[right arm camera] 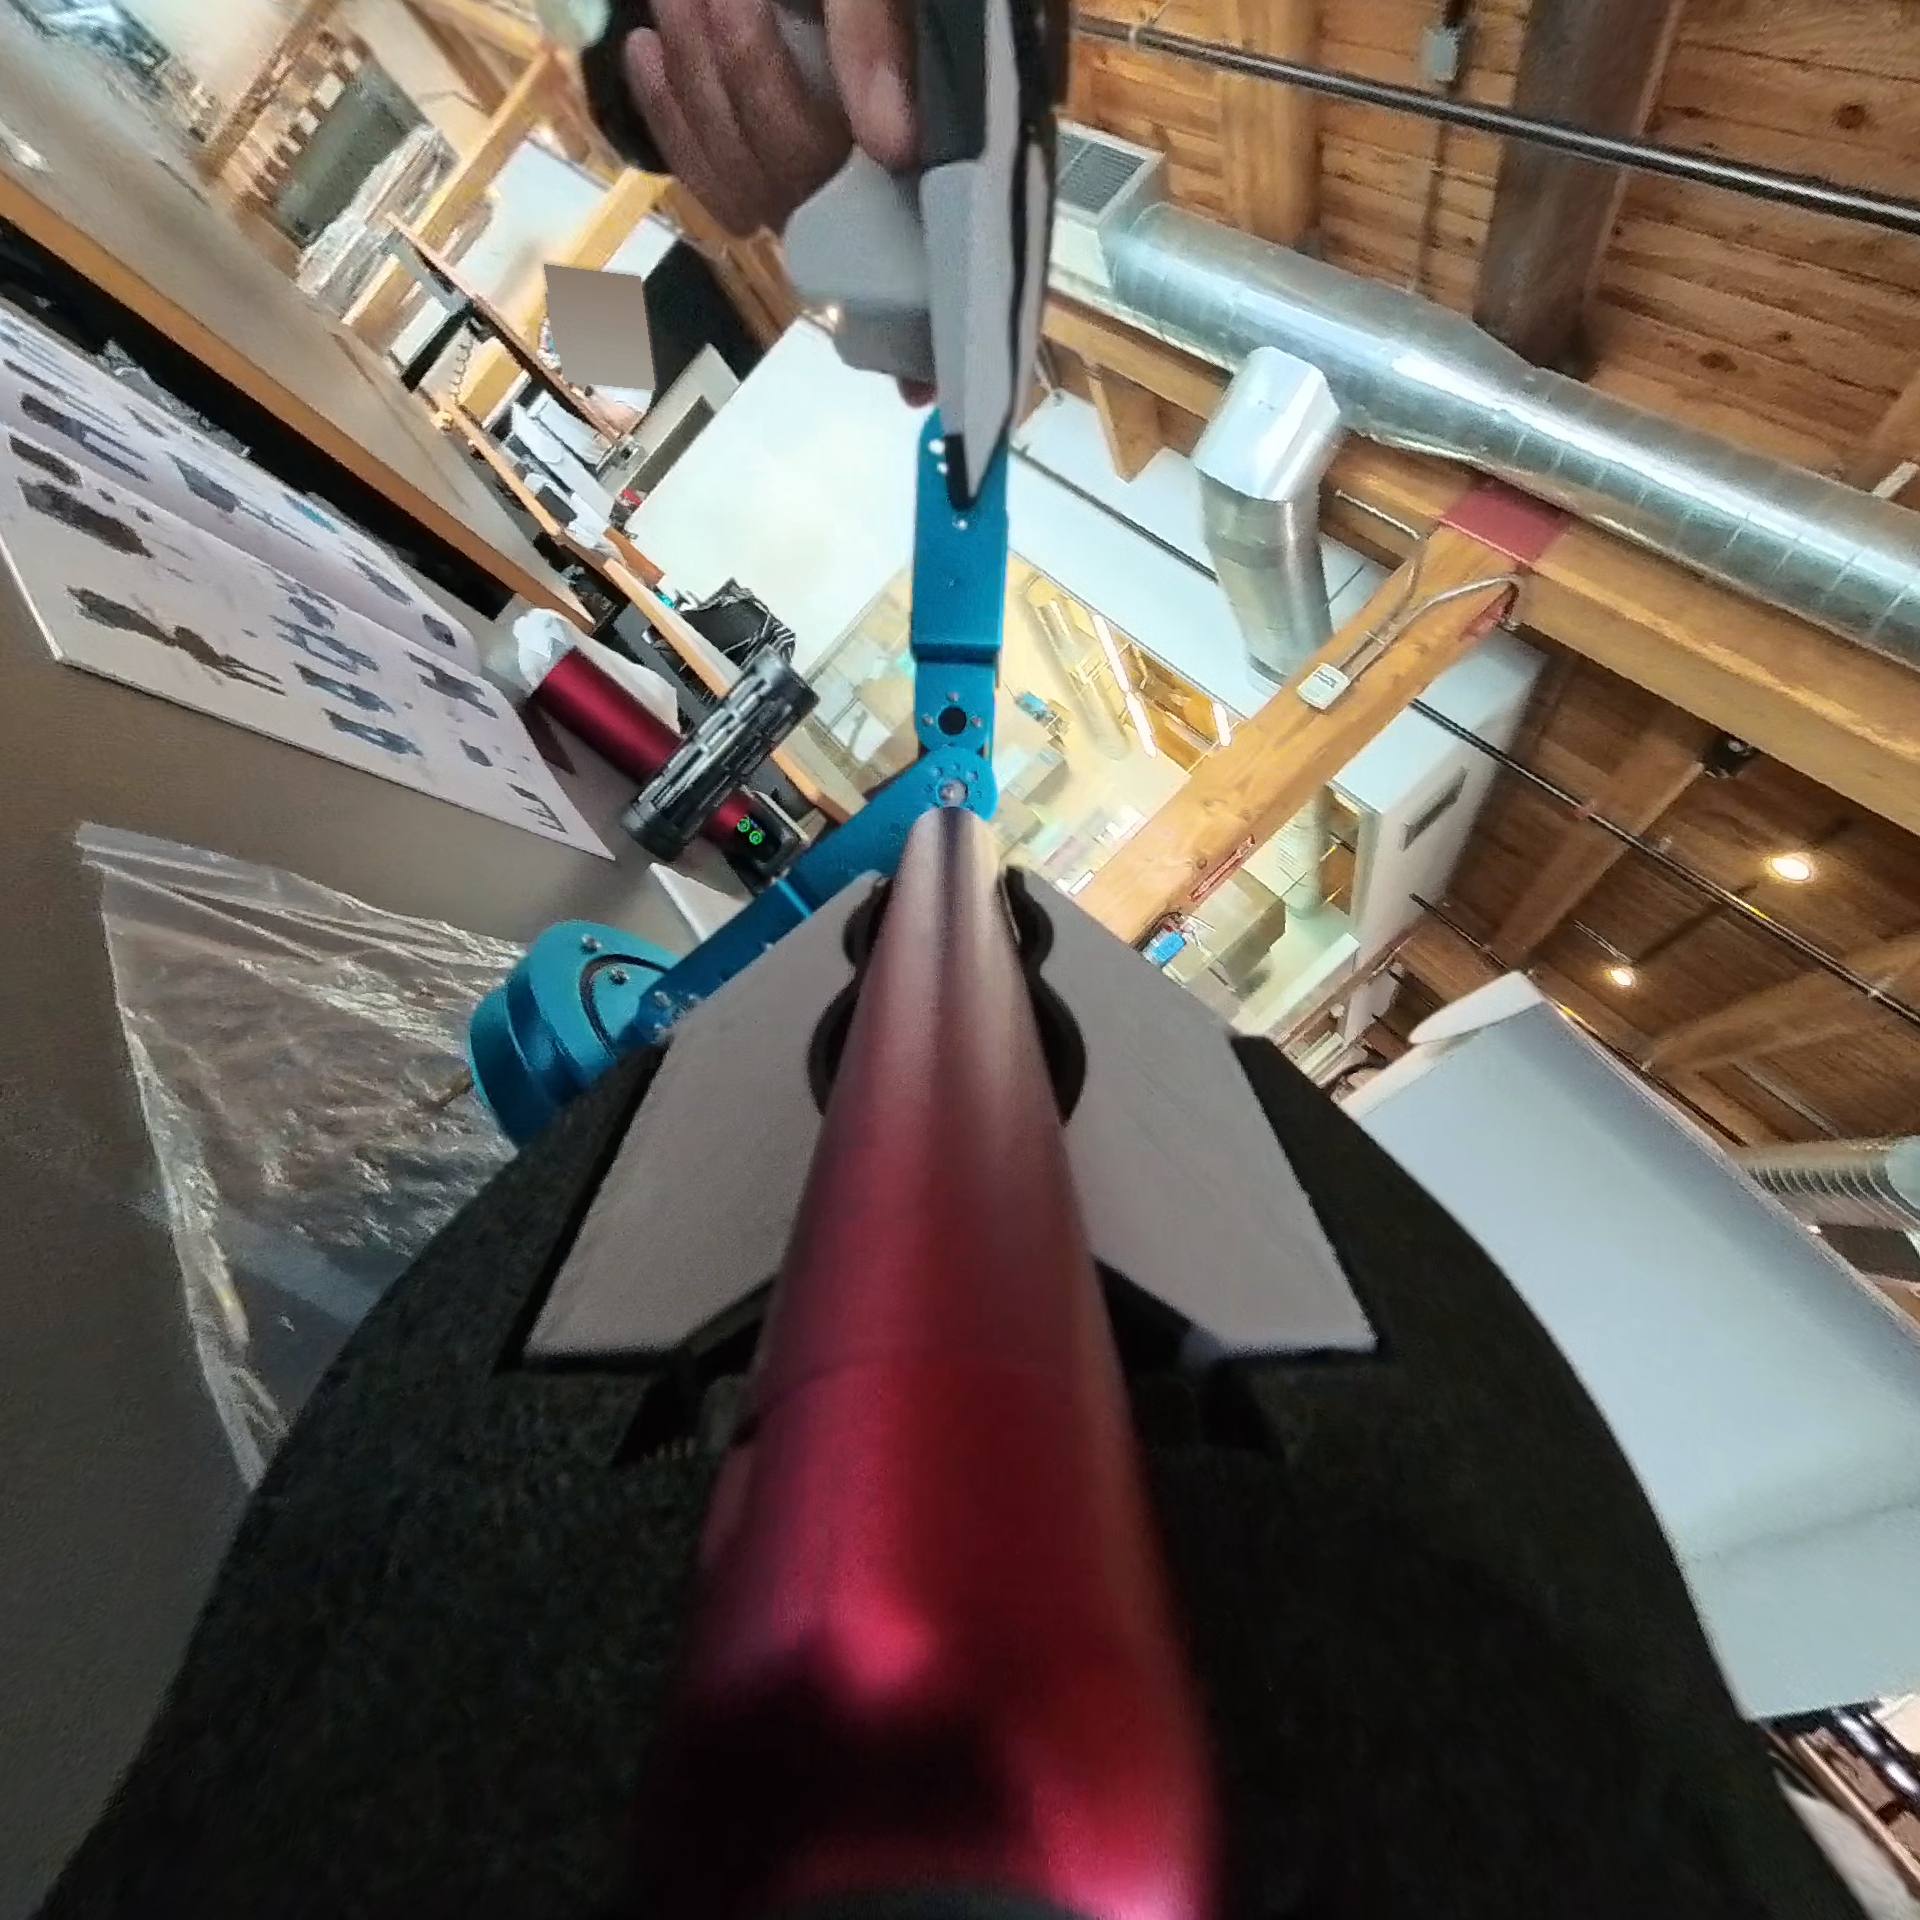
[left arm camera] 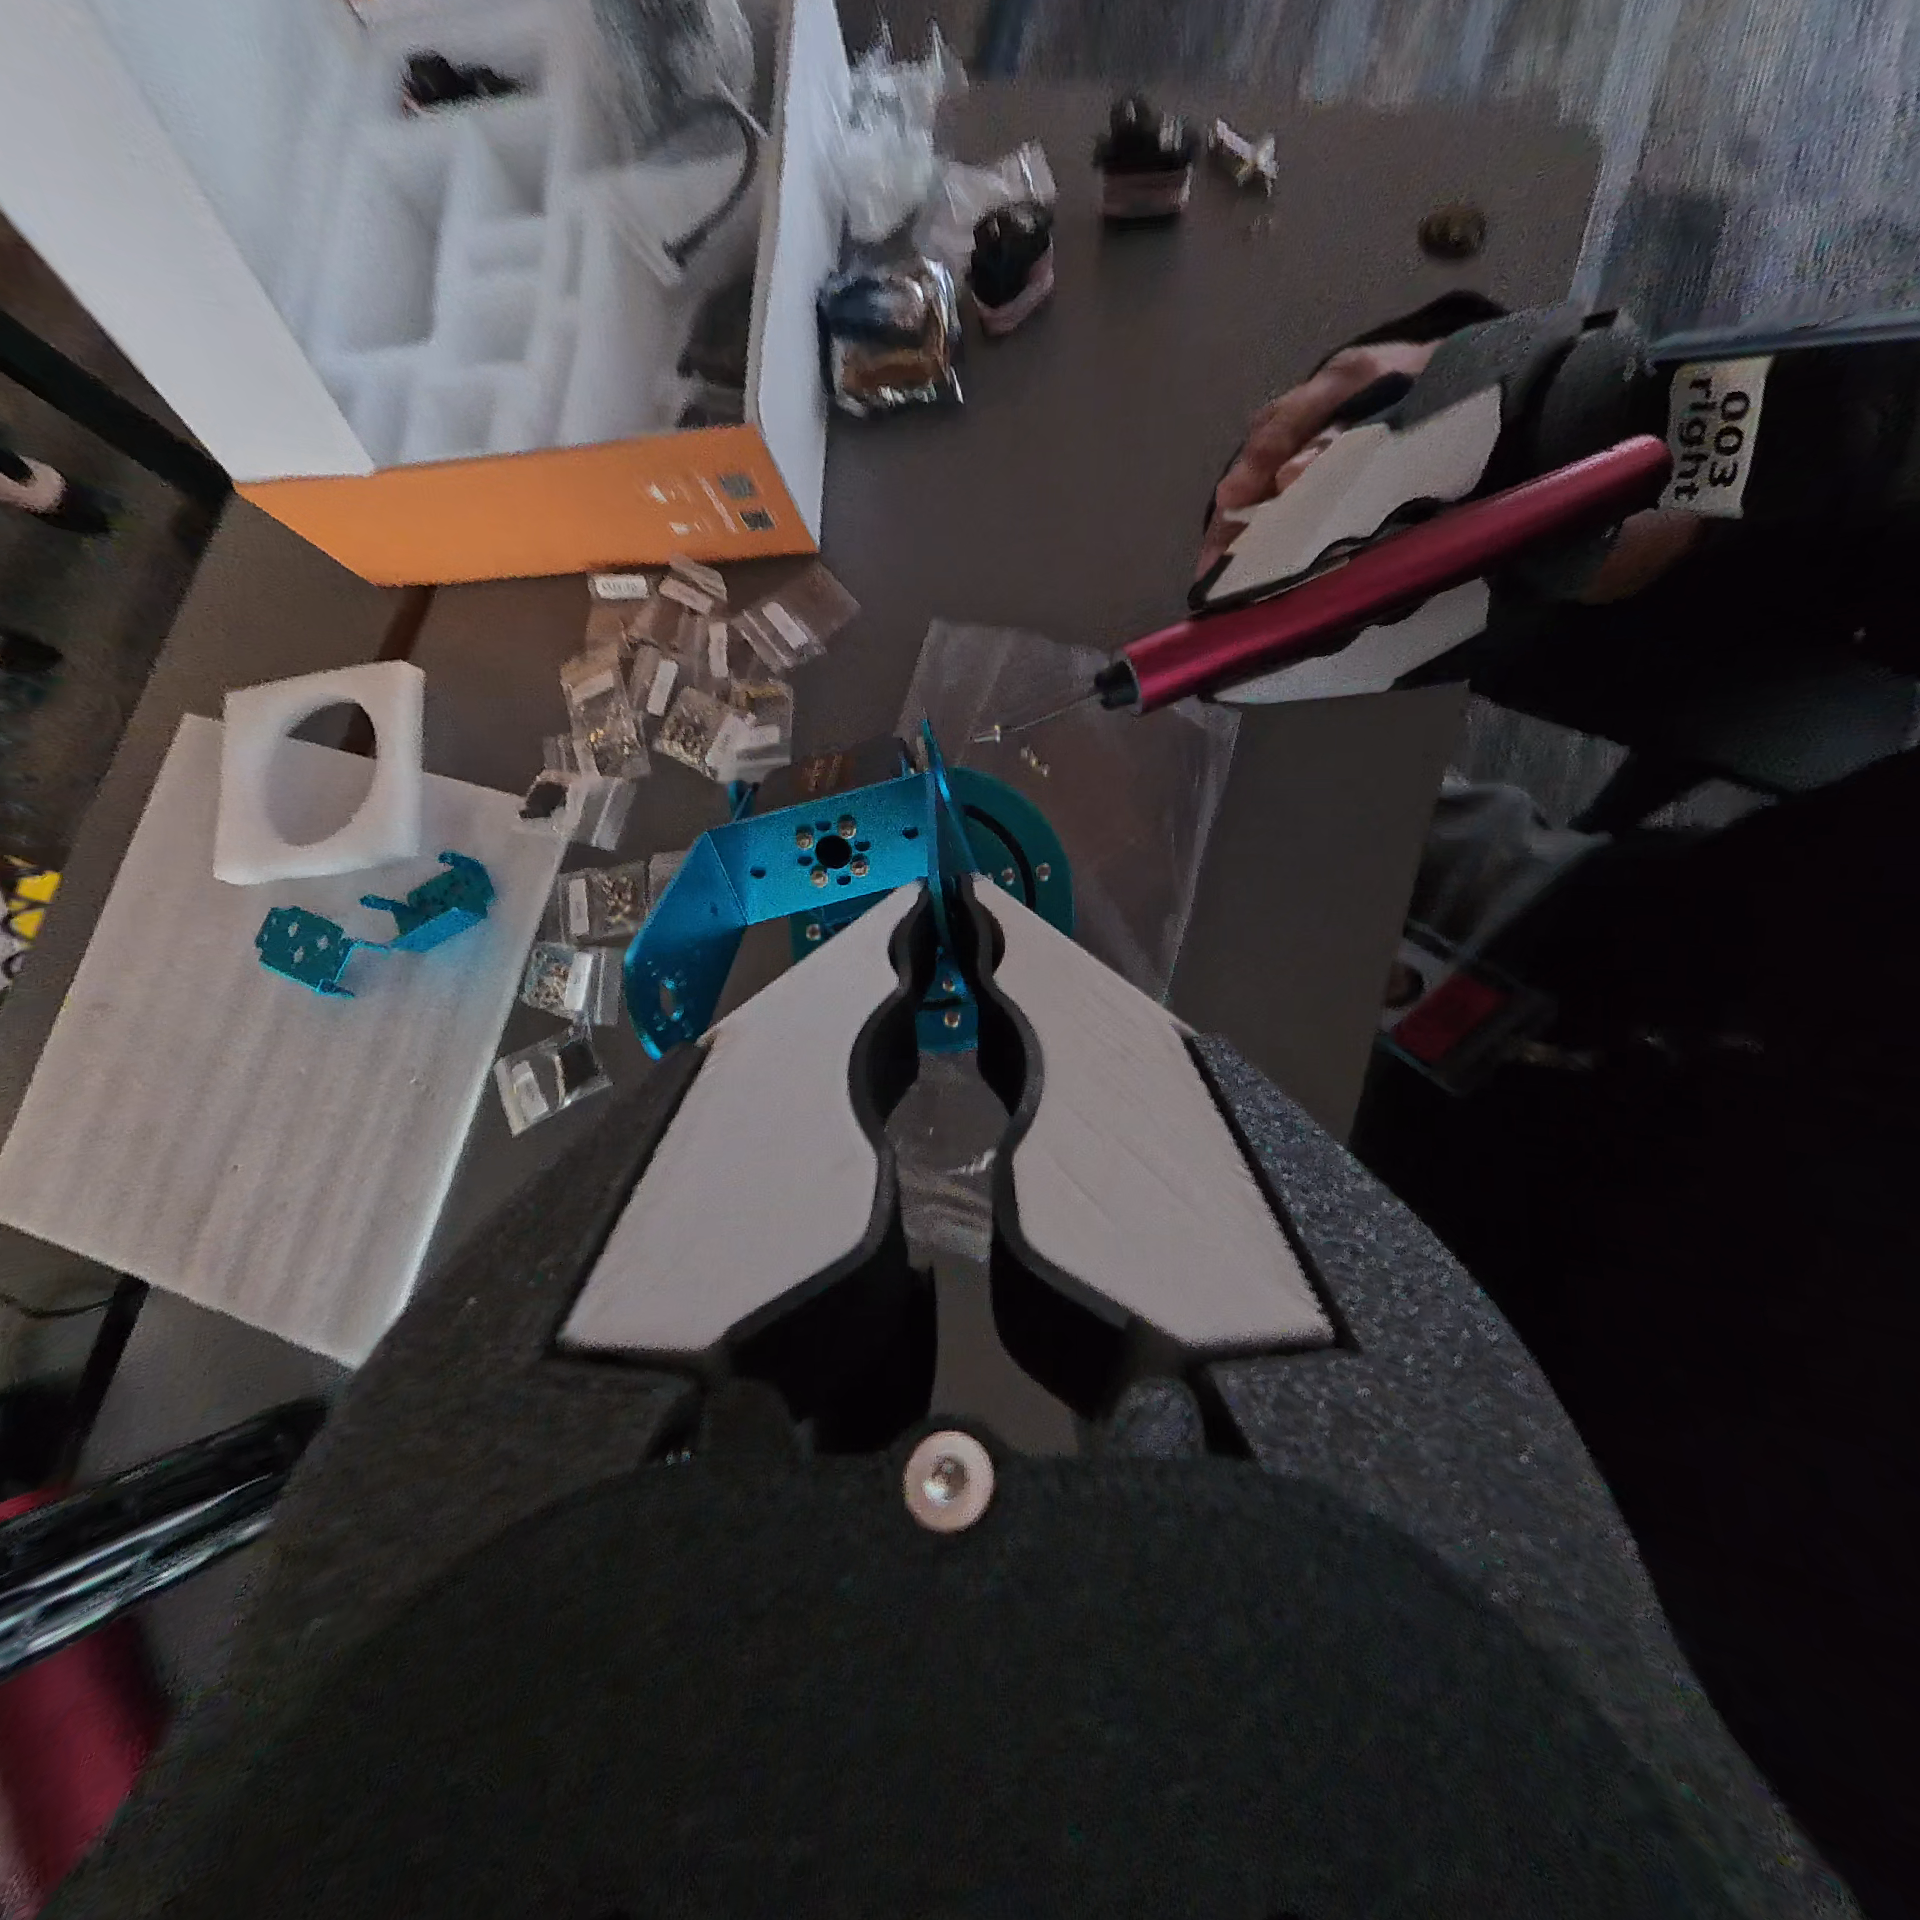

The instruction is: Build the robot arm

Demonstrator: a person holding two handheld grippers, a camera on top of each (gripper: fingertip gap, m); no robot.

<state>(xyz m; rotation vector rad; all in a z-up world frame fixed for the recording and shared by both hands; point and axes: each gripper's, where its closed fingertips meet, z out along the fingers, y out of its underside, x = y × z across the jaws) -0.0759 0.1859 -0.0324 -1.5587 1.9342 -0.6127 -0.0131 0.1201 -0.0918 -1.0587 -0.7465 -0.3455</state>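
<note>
Pinching a thin plate of the blue bracket point(left arm camera: 831, 862), the left gripper point(left arm camera: 948, 914) holds it above a clear bag point(left arm camera: 1101, 727) on the grey table point(left arm camera: 1091, 436). The right gripper point(right arm camera: 940, 883) is clamped around a red screwdriver point(right arm camera: 914, 1299), tip at the bracket's hub.

Dark grey worktop point(left arm camera: 1122, 499), matte, lit evenly. Grey carpeted floor point(left arm camera: 1766, 156) beyond its far edge. In the right wrist view, the room is a timber workshop: plank walls point(right arm camera: 1714, 343) of knotty wood, heavy wooden beams point(right arm camera: 1299, 727). Silver ventilation duct point(right arm camera: 1455, 343) runs along a beam above and right of the tool. Small round ceiling lights point(right arm camera: 1792, 864) glowing at far right. Long wood-edged benches point(right arm camera: 312, 343) recede at upper left.
</note>
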